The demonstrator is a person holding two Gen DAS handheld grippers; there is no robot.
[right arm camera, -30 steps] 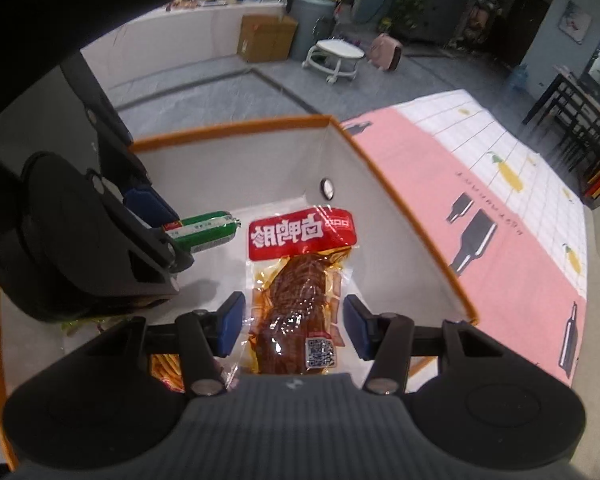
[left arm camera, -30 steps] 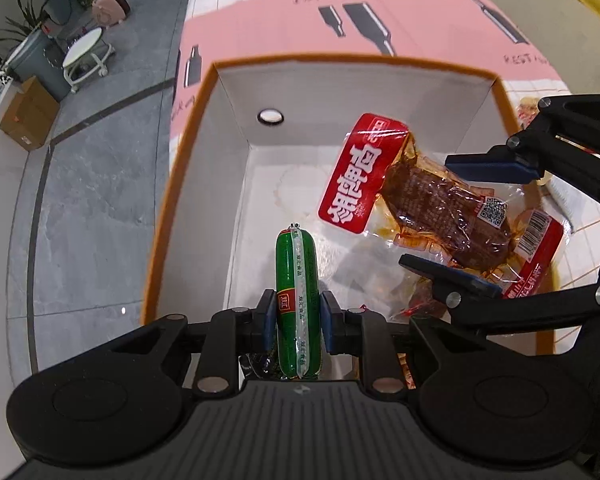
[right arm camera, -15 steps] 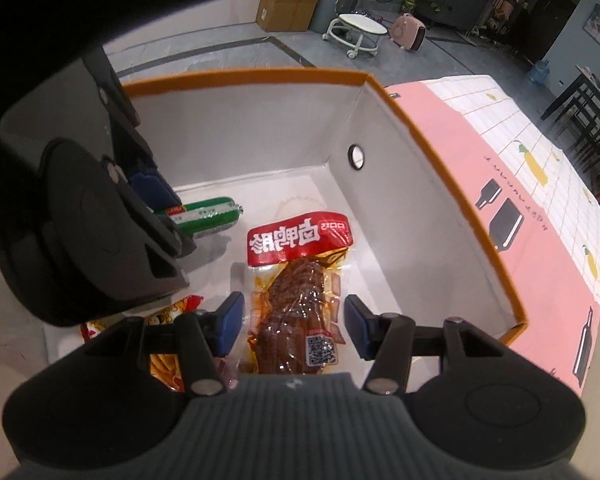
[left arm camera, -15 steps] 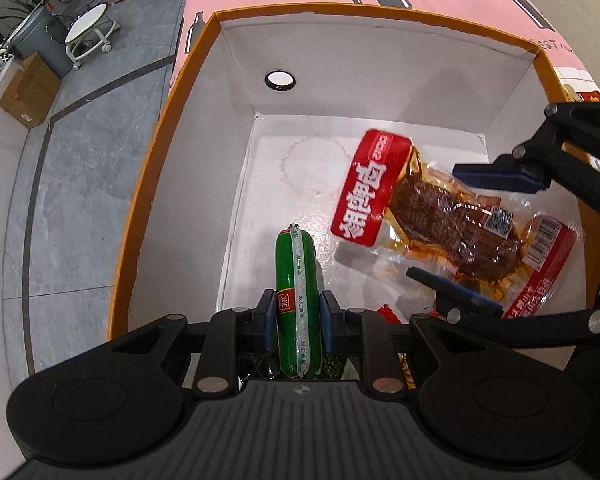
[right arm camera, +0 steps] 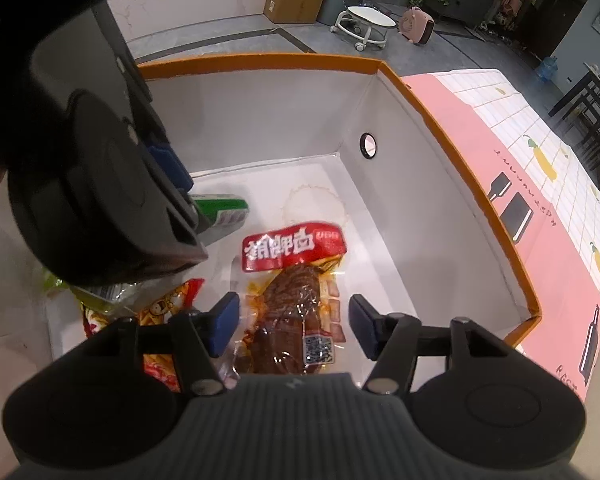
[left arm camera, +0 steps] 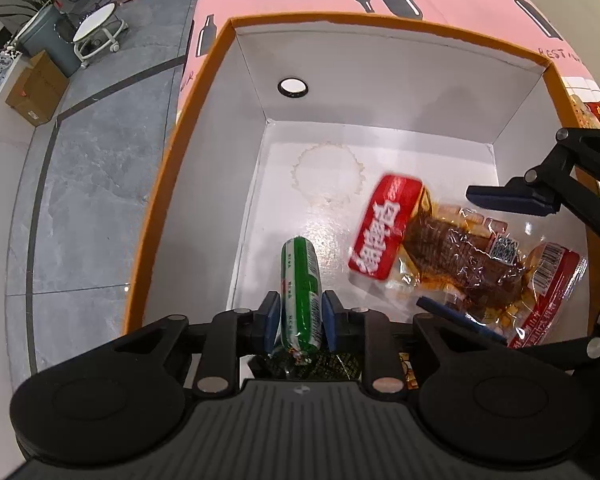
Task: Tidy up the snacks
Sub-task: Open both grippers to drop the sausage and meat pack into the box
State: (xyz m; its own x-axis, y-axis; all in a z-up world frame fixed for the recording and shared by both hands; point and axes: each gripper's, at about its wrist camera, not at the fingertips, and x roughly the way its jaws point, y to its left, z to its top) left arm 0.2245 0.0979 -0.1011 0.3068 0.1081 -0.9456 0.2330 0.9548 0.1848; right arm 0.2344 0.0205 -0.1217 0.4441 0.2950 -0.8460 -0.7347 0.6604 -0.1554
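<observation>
Orange-rimmed white cardboard box (left arm camera: 380, 92): holds both items. Green sausage stick (left arm camera: 300, 292), long axis along left gripper (left arm camera: 298, 320), fingers parting around it. Red-labelled clear meat pouch (right arm camera: 296, 292) between right gripper (right arm camera: 294, 326) fingers, widening, untouched.

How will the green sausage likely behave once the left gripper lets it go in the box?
The green sausage is a smooth cylinder, so it may roll on the box floor. Its glossy wrap looks slippery. It stays straight between the opening left gripper, so it is probably fairly stiff.
</observation>
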